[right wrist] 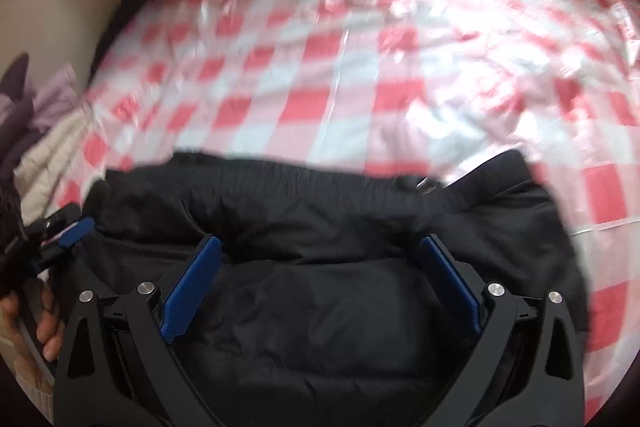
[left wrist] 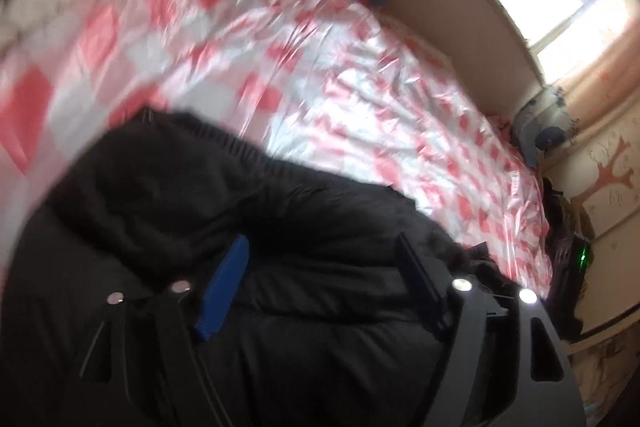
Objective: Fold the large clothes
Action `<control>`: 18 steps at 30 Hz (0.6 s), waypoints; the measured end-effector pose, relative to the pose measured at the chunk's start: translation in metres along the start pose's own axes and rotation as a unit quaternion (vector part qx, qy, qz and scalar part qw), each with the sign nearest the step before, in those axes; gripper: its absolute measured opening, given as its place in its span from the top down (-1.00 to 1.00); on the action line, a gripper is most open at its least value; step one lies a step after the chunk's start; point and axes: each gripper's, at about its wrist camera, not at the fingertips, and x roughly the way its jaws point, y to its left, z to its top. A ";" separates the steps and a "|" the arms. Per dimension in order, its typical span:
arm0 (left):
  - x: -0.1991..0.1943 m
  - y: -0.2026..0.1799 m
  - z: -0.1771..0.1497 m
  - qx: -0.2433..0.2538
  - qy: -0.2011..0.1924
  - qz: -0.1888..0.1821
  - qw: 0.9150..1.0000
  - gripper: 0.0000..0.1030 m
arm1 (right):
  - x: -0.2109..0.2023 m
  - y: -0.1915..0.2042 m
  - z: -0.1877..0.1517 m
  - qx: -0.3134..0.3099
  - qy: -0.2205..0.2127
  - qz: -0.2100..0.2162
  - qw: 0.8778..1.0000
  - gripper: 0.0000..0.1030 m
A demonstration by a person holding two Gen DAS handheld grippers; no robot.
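Two grippers hang over one dark garment on a bed. Far left in the right wrist view, a hand (right wrist: pixel 44 323) grips the left gripper (right wrist: pixel 74 227), of which only one blue pad and some black frame show there. In its own view the left gripper (left wrist: pixel 320 287) has its fingers (left wrist: pixel 224 291) spread apart with nothing pinched between them; the black jacket (left wrist: pixel 240 227) lies beneath. Moving right, the right gripper (right wrist: pixel 320 283) is likewise released, its blue fingers (right wrist: pixel 192 287) standing wide over the padded middle of the jacket (right wrist: pixel 320 307). Beyond the jacket, the bed (right wrist: pixel 360 67) wears a red-and-white checked cover under glossy plastic.

The step in hand looks like choosing fresh holds for a fold. To do it well, each gripper should come down on an outer edge (a hem or a sleeve, not the puffy centre), pinch one layer cleanly, and lift both sides together so the bulk turns over evenly; the slick plastic may let the jacket slide if it is dragged.

Both views are blurred. The jacket's near part is cut off behind the gripper frames, and a small metal piece (right wrist: pixel 426 185) on the jacket near its far edge is possibly a zip pull. Whether the fingertips touch the fabric cannot be told.
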 end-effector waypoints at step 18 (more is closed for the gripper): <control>-0.032 0.018 -0.034 0.028 -0.067 0.059 0.996 -0.63 | -0.045 -0.064 -0.050 0.056 -0.078 -0.002 0.995 -0.86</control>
